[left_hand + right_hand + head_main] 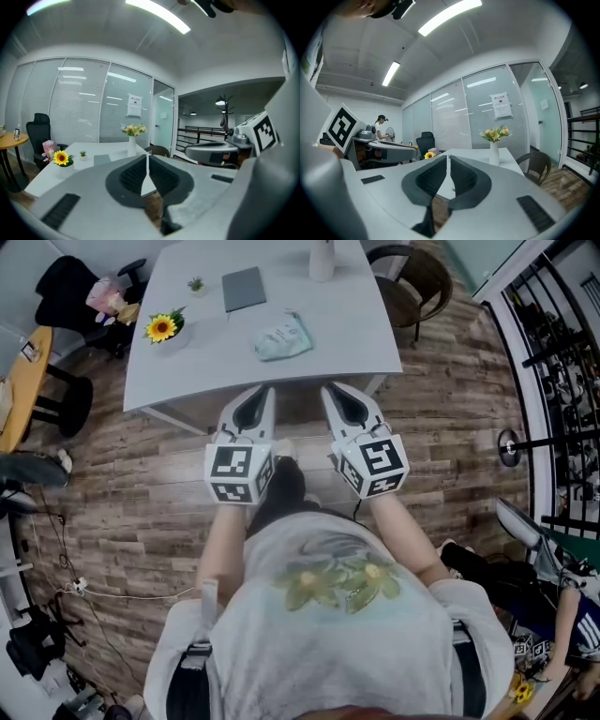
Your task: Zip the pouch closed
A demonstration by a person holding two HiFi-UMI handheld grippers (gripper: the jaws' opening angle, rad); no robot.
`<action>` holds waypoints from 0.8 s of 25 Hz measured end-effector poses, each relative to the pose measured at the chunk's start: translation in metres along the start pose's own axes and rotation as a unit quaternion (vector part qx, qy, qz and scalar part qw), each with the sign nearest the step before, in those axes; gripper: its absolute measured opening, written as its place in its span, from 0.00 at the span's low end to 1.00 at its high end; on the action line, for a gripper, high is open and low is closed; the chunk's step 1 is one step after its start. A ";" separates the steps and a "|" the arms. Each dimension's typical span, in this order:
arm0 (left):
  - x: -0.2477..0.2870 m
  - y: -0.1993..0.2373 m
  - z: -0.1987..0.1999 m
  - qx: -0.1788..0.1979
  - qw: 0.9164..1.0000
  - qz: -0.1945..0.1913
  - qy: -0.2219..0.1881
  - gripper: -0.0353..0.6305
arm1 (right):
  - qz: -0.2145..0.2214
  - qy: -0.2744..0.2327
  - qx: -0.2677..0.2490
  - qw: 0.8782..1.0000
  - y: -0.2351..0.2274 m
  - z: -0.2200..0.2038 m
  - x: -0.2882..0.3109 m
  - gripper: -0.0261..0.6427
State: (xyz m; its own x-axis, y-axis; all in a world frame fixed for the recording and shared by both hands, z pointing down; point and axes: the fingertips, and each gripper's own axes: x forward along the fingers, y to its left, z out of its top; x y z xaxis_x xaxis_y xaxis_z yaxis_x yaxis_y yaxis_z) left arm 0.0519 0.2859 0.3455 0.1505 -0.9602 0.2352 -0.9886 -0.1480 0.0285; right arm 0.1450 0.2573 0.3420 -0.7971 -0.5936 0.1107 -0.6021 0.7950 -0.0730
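Left claw [266,392] and right claw [330,389] are held shut, empty, short of the tabletop [352,329] where the pouch [283,337] lies untouched; both should be opened first, fabric pinned by one, slider pulled by the other.

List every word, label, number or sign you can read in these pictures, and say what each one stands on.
No text here can be read.
Paper notice on the glass wall: printed lines, too small to read.
Pouch on the table: any print is too blurred to read.
Left hand-held gripper and right hand-held gripper: black-and-white square marker patterns only, no letters.
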 end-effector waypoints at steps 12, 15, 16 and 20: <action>0.065 0.051 0.006 0.009 0.999 0.008 0.034 0.38 | 0.008 0.033 0.013 0.999 -0.040 -0.003 0.062 0.32; 0.083 0.066 0.007 0.013 0.999 0.001 0.044 0.39 | 0.007 0.040 0.013 0.999 -0.053 -0.002 0.080 0.32; 0.088 0.070 0.006 0.014 0.999 -0.002 0.047 0.39 | 0.005 0.042 0.014 0.999 -0.057 -0.003 0.086 0.32; 0.110 0.087 0.004 0.013 0.998 -0.014 0.061 0.39 | -0.003 0.052 0.018 0.998 -0.074 -0.007 0.110 0.32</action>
State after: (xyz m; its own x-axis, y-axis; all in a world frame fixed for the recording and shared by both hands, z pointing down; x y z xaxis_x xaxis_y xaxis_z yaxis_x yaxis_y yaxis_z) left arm -0.0176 0.1664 0.3704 0.1746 -0.9198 0.3514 -0.9832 -0.1822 0.0114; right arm 0.1026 0.1344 0.3670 -0.7857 -0.5808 0.2130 -0.6096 0.7855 -0.1068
